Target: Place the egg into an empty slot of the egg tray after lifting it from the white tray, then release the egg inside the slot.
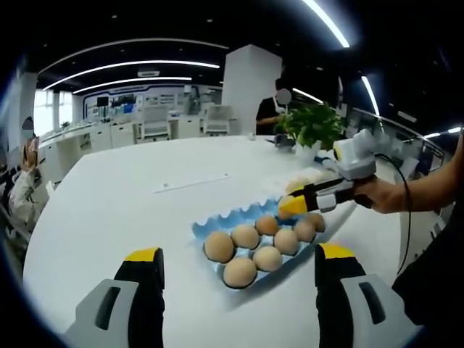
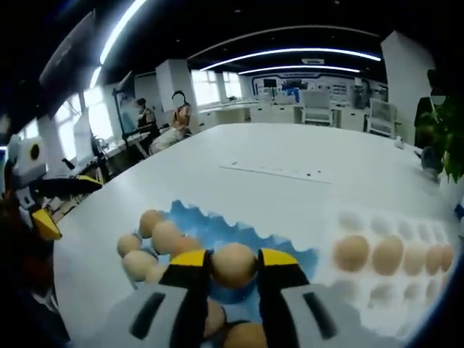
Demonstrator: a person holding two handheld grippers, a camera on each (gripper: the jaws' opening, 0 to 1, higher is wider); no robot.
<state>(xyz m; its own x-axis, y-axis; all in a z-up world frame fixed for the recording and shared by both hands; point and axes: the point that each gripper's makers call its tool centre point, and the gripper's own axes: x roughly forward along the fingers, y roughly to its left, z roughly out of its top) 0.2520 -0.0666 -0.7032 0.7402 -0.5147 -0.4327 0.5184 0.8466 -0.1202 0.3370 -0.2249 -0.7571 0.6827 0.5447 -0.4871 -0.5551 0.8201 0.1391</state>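
Right gripper view, nearest: right gripper (image 2: 233,270) pinching an egg (image 2: 233,264) btwn its yellow-tipped jaws, right above the blue egg tray (image 2: 217,226). More eggs in that tray's slots, left of and below the held egg. White tray (image 2: 362,221) just right of the blue one, w/ a row of four eggs (image 2: 389,255) in its dimples. Beyond the blue tray, a thin strip (image 2: 279,172) lying on the white table (image 2: 304,148); marks on it too small to read. No legible writing or labels anywhere. Seated person (image 2: 176,119) far back at desks.

Left gripper view: left gripper (image 1: 239,270) spread wide, nothing btwn jaws, hovering near side of the blue tray. Right gripper seen from outside, over the tray's far edge, held by a hand (image 1: 388,194). Potted plant (image 1: 313,125) beyond the tray here.
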